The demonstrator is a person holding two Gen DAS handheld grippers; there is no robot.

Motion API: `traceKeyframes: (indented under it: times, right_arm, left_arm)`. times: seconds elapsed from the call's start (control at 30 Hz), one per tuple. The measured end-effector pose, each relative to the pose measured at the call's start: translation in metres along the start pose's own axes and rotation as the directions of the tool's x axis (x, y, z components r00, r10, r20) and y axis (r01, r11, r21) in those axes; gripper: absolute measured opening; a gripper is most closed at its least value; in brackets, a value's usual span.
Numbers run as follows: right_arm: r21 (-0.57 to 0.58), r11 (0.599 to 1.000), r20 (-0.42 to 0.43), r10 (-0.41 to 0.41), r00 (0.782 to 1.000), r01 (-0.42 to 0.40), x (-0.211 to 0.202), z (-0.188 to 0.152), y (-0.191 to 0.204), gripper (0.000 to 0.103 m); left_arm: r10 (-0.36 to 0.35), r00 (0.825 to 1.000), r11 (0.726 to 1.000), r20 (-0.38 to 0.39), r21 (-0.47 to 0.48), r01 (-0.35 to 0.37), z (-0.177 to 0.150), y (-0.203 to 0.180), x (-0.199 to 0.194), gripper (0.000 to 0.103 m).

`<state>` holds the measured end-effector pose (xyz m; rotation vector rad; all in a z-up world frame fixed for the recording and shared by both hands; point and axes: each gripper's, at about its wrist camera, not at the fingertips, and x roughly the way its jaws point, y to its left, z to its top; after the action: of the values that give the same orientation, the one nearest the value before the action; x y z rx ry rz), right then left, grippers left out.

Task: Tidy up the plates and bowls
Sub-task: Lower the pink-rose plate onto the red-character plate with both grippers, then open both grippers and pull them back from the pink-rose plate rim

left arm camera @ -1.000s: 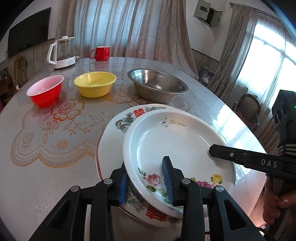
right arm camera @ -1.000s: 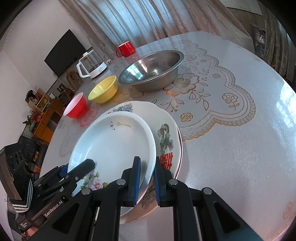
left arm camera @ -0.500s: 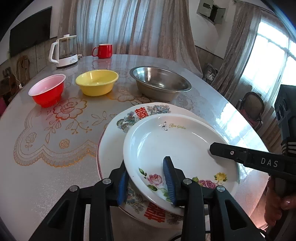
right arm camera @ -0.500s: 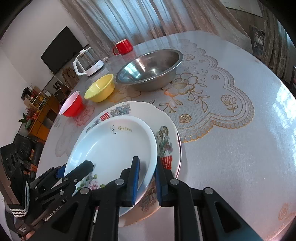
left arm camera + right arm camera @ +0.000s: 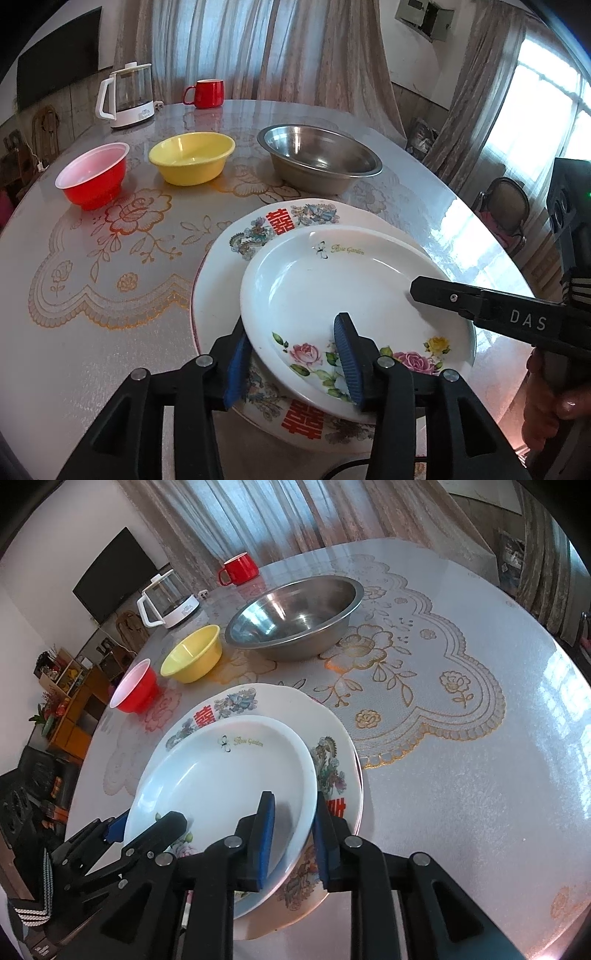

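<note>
A white rose plate (image 5: 332,288) (image 5: 221,775) lies on a larger decorated plate (image 5: 221,273) (image 5: 332,746) with red characters. My left gripper (image 5: 291,362) straddles the white plate's near rim with its blue pads apart, one under and one over. My right gripper (image 5: 291,834) straddles the opposite rim, jaws slightly apart. A red bowl (image 5: 92,177) (image 5: 135,694), a yellow bowl (image 5: 192,157) (image 5: 192,653) and a steel bowl (image 5: 321,158) (image 5: 295,616) stand in a row behind.
A glass kettle (image 5: 127,96) (image 5: 168,602) and a red mug (image 5: 207,92) (image 5: 238,568) stand at the far table edge. The round table (image 5: 74,350) (image 5: 461,812) has a gold lace-pattern cover. A chair (image 5: 506,206) stands beyond the right edge.
The white plate has settled onto the decorated plate. Both grippers' jaws have widened around its rim and pulled back slightly.
</note>
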<state>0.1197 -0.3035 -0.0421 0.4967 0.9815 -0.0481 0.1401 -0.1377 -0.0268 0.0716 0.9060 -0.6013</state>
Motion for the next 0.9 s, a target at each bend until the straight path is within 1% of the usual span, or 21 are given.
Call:
traceKeyframes:
  times: [0.17,0.3,0.53,0.67,0.9]
  right_arm:
    - [-0.007,0.999,0.001,-0.031,1.000,0.031,0.001,0.000,0.004,0.020]
    - [-0.039,0.997,0.005,-0.065,0.998,0.065,0.002,0.001,0.010,0.020]
    - [-0.045,0.996,0.004,-0.079,0.997,0.079,0.007,0.005,0.012,0.020]
    - [-0.048,0.995,0.007,-0.088,0.996,0.088,0.007,0.004,0.013,0.020]
    - [-0.042,0.996,0.025,-0.081,0.996,0.082,0.002,-0.001,0.012,0.020]
  left_arm:
    - [-0.014,1.000,1.000,-0.017,-0.016,0.014,0.002,0.002,-0.002,0.049]
    - [-0.023,0.999,0.999,-0.032,-0.032,0.022,0.003,0.003,-0.005,0.052]
    - [-0.037,0.998,0.998,-0.048,-0.045,0.034,0.005,0.005,-0.008,0.056]
    - [-0.038,0.997,0.999,-0.073,-0.028,0.036,0.005,0.002,-0.010,0.060]
    - [-0.042,0.996,0.999,-0.081,-0.018,0.041,0.002,0.000,-0.014,0.061]
